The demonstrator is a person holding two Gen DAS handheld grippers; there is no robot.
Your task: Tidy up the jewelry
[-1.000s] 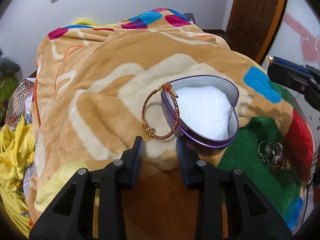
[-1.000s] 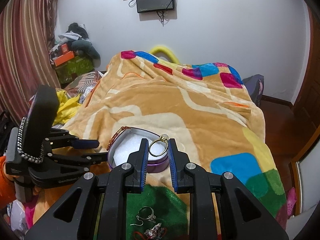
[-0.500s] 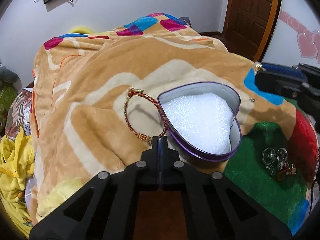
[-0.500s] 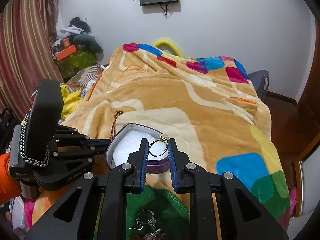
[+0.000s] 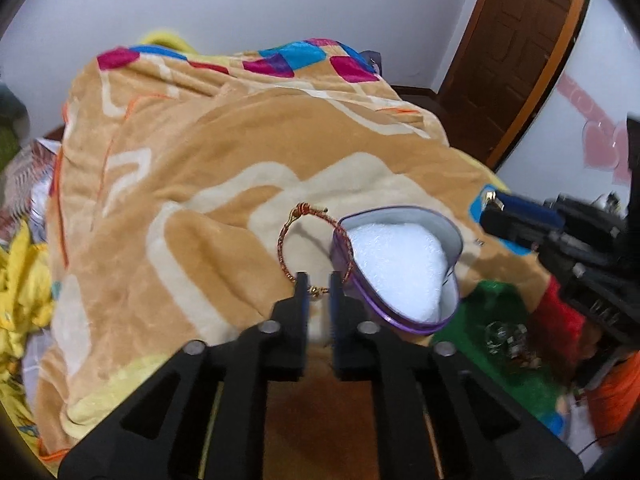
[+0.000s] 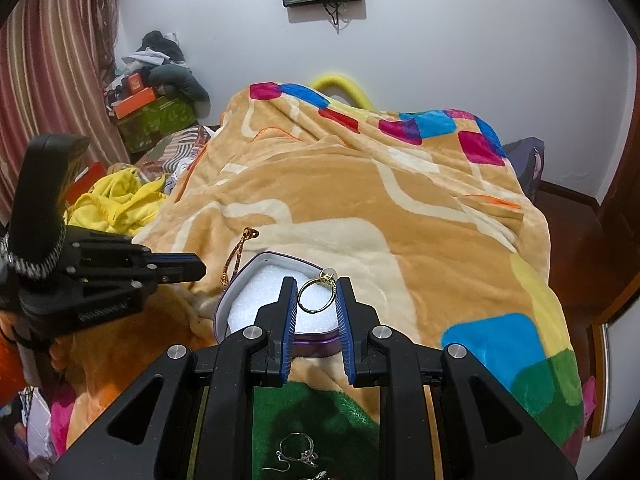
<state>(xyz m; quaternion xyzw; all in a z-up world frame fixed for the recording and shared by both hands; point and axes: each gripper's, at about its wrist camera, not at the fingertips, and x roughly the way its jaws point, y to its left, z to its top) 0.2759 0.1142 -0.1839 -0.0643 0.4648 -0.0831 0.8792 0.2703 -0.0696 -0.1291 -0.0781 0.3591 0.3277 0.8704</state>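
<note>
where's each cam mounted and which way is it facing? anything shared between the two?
Left wrist: on left gripper, angled down at bracelet beside the heart tin; own fingers show, right gripper enters at right.
Right wrist: on right gripper, angled down over the tin; fingers grip a gold ring; left gripper at left.
Shared: tin, bracelet, blanket.

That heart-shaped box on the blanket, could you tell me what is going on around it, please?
A person is sorting jewelry with two handheld grippers. The right gripper grips a gold ring above the white foam of the purple heart-shaped box. The left gripper has just been opening, with the gold clasp of the red cord bracelet between its fingers; the bracelet leans on the box rim. More jewelry lies on the blanket's green patch.
</note>
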